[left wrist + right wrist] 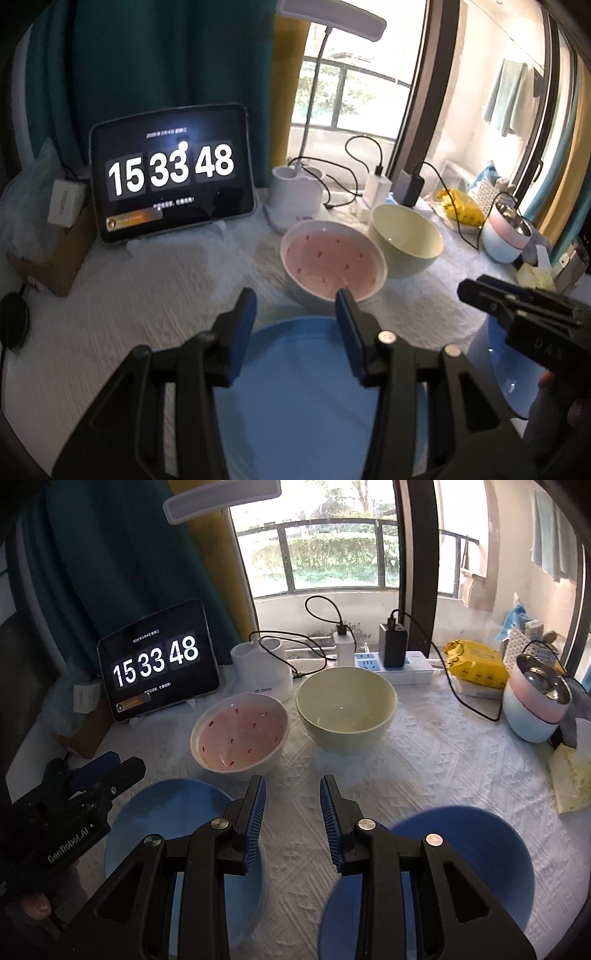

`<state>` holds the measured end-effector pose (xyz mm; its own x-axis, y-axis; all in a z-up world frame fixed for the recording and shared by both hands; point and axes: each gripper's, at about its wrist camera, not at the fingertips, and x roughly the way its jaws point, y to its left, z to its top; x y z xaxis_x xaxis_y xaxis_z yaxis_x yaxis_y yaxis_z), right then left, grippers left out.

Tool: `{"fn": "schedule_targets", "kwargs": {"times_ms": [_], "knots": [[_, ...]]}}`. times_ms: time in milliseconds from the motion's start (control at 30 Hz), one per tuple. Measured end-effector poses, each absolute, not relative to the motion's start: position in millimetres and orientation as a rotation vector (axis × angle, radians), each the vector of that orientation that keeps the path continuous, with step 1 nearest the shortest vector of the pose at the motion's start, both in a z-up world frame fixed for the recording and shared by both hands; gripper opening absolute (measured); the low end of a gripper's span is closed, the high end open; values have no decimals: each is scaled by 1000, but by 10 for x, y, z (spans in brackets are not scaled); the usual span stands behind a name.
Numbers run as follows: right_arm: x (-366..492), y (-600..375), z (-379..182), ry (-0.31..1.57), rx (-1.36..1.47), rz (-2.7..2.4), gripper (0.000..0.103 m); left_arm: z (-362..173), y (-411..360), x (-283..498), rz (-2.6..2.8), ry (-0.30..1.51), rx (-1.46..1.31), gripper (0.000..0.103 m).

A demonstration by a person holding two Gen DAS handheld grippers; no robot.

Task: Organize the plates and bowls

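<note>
The left gripper hangs with its jaws parted and nothing between them, above the far rim of a light blue plate; the right gripper is likewise released, empty, over bare white tablecloth between that plate and a darker blue plate on its right. Just beyond the fingertips sit two bowls side by side, nearly touching — a white bowl with a pink, red-flecked inside and a cream bowl. Behind them crowd a tablet showing a clock, a white lamp base, a power strip with chargers and trailing black cables, a yellow packet and a pink-and-blue pot at the right edge. Open cloth lies between the plates and ahead of the darker one — the back of the table is cluttered.
</note>
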<state>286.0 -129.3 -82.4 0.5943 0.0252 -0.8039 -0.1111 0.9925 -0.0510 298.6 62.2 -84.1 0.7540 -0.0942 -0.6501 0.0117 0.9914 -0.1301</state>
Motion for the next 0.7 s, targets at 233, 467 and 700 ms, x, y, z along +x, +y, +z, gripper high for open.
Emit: {"fn": "schedule_targets", "kwargs": {"times_ms": [233, 467, 700], "knots": [[3145, -1226, -882, 951, -60, 89, 36, -827, 690, 3243, -66, 717, -92, 46], [3354, -1253, -968, 960, -29, 59, 43, -895, 767, 3520, -76, 743, -121, 46], [3503, -1242, -1168, 1012, -8, 34, 43, -1086, 758, 3754, -91, 797, -141, 46]]}}
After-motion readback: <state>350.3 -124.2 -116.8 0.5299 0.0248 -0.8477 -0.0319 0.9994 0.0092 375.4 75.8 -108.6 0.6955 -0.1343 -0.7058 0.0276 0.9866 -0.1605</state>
